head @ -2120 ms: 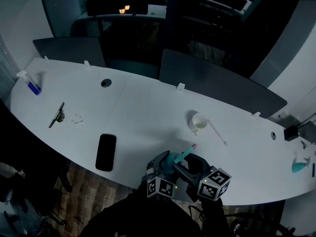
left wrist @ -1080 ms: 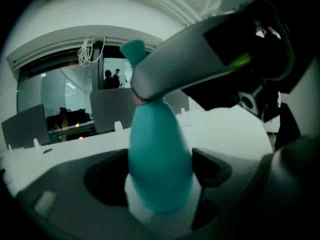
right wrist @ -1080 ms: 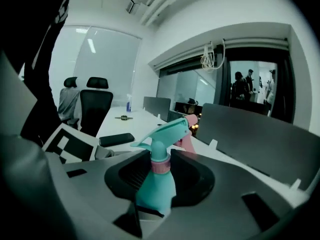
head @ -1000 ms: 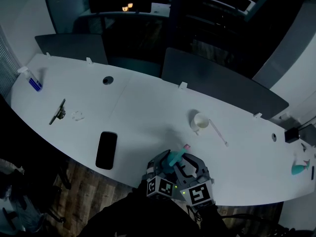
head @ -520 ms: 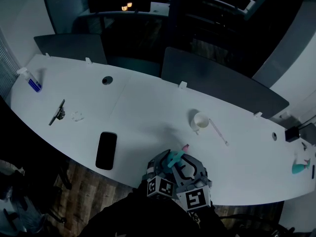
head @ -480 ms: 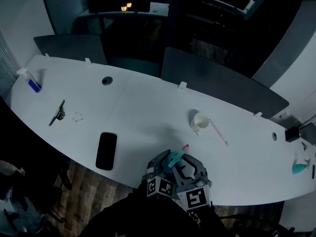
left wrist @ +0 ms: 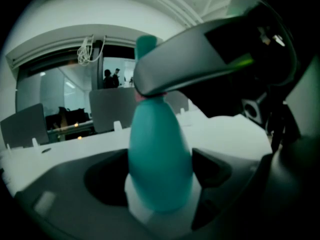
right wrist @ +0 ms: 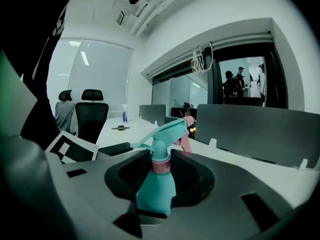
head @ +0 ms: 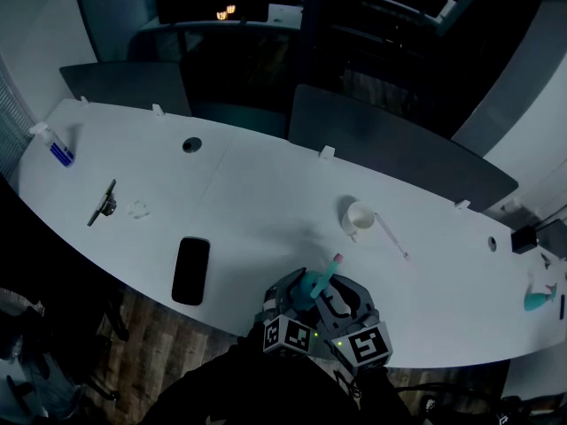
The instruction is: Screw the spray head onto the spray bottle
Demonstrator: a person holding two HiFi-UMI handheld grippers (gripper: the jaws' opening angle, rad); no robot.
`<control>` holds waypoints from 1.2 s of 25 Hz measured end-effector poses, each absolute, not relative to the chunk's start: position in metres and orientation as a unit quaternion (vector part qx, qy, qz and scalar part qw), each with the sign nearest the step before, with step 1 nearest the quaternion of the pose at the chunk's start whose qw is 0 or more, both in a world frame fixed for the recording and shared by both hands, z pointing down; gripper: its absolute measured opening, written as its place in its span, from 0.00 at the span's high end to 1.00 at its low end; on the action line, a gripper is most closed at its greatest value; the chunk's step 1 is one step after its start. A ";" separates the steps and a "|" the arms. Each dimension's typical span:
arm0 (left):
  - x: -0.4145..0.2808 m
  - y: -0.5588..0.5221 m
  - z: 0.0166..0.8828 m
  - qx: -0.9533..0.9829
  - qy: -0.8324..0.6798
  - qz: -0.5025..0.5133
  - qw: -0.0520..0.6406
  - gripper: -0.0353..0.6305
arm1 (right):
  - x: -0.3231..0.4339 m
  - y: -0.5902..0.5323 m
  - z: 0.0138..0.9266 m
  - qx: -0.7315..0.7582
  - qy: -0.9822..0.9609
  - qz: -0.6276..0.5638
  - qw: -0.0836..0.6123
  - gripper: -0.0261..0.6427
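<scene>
- Spray bottle (head: 309,288) is teal with white base, held over the near edge of the white surface (head: 266,202).
- Spray head (right wrist: 165,129) is teal with pink collar (right wrist: 160,167) and nozzle (head: 337,259), sitting on the bottle neck.
- Left gripper (left wrist: 161,176) jaws clench the bottle body; right gripper (right wrist: 160,171) jaws grasp the spray head.
- Count: one teal bottle, one spray head, two grippers, one phone (head: 190,271), one cup (head: 359,217).

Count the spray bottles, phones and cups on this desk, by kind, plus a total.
Spray bottles: 2, the teal spray bottle at the near edge and a small blue spray bottle far left.
Phone: 1
Cup: 1
Total: 4
The teal thing far right is too small to tell.
</scene>
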State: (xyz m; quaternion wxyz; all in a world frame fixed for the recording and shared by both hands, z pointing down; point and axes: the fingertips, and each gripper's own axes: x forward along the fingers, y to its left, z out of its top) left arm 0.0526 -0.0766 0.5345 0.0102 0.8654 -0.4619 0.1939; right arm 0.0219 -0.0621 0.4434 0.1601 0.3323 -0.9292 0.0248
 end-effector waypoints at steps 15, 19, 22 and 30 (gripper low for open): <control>0.051 -0.077 0.536 0.867 -0.462 0.185 0.030 0.36 | 0.025 -0.059 0.442 0.342 -0.932 0.001 0.121 0.76; 0.052 -0.077 0.537 0.866 -0.464 0.183 0.033 0.36 | 0.028 -0.060 0.442 0.343 -0.933 0.024 0.102 0.76; 0.050 -0.075 0.538 0.878 -0.443 0.172 0.046 0.36 | 0.027 -0.060 0.442 0.336 -0.936 0.038 0.094 0.76; 0.057 -0.072 0.537 0.925 -0.331 0.179 0.051 0.38 | 0.028 -0.062 0.442 0.322 -0.942 0.042 0.087 0.76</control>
